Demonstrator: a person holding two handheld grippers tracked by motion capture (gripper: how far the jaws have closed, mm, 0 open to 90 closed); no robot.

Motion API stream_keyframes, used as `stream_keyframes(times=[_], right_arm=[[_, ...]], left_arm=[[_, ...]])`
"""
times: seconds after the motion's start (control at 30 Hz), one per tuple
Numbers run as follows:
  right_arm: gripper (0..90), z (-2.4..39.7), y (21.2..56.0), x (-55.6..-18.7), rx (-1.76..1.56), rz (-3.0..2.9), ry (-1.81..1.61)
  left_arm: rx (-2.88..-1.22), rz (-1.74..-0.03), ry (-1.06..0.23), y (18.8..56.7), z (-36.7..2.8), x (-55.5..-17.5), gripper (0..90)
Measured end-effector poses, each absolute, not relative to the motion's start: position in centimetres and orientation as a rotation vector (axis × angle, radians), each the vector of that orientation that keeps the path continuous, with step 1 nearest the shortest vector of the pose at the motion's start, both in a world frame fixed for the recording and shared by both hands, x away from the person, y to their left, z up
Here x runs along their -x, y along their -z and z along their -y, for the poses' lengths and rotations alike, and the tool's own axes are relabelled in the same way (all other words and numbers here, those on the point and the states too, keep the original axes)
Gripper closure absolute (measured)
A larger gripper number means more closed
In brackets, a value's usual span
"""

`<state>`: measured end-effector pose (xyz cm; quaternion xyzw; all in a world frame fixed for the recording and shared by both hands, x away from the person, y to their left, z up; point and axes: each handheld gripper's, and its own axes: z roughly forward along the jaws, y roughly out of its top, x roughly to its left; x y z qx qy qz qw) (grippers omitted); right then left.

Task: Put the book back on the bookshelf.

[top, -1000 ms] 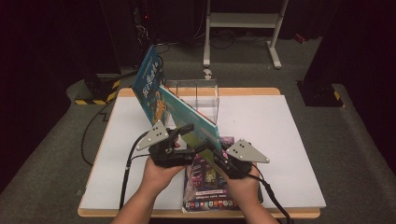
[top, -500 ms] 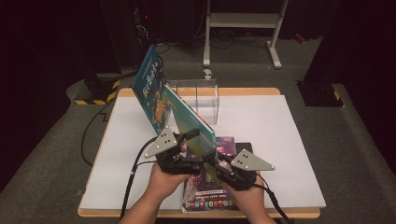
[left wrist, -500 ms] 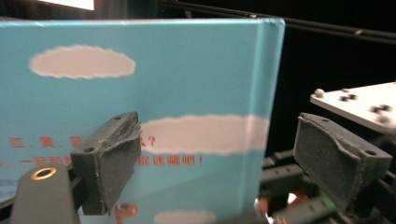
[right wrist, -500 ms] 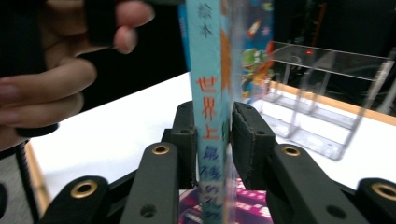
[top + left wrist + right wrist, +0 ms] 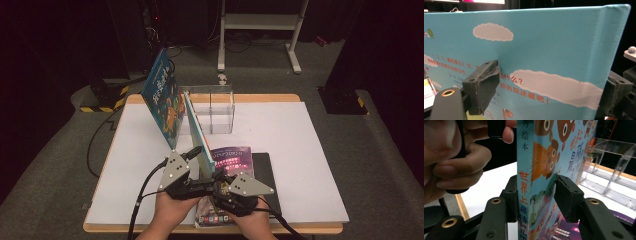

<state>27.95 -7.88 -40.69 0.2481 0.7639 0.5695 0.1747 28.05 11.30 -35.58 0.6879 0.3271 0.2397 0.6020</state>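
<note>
Two tools | left tool (image 5: 544,92) clamps blue book (image 5: 554,45) | right tool (image 5: 534,197) just opening, straddles its spine.

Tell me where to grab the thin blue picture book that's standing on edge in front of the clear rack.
Grip the blue picture book at its near end, by the spine, coming from the person's side, with one of the jaws on each cover. It stands on edge, thin and tilted, spine toward the person, so both flat covers can be pinched there.
</note>
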Motion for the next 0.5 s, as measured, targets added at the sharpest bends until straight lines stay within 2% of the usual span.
stream_keyframes(times=[0.13, 0.3, 0.5], right_arm=[[54.8, 7.5, 40.9, -27.8, -0.672, -2.197, -1.634], [53.8, 7.7, 41.2, -27.4, -0.61, -2.234, -1.677], [54.6, 9.1, 41.4, -27.4, -0.616, -2.212, -1.752]], left_arm=[[-1.618, -0.738, -0.579, 35.5, -12.3, -27.5, 16.0], [-1.617, -0.713, -0.557, 35.2, -13.6, -27.3, 25.1], [-1.586, -0.729, -0.57, 34.7, -15.2, -27.3, 28.6]])
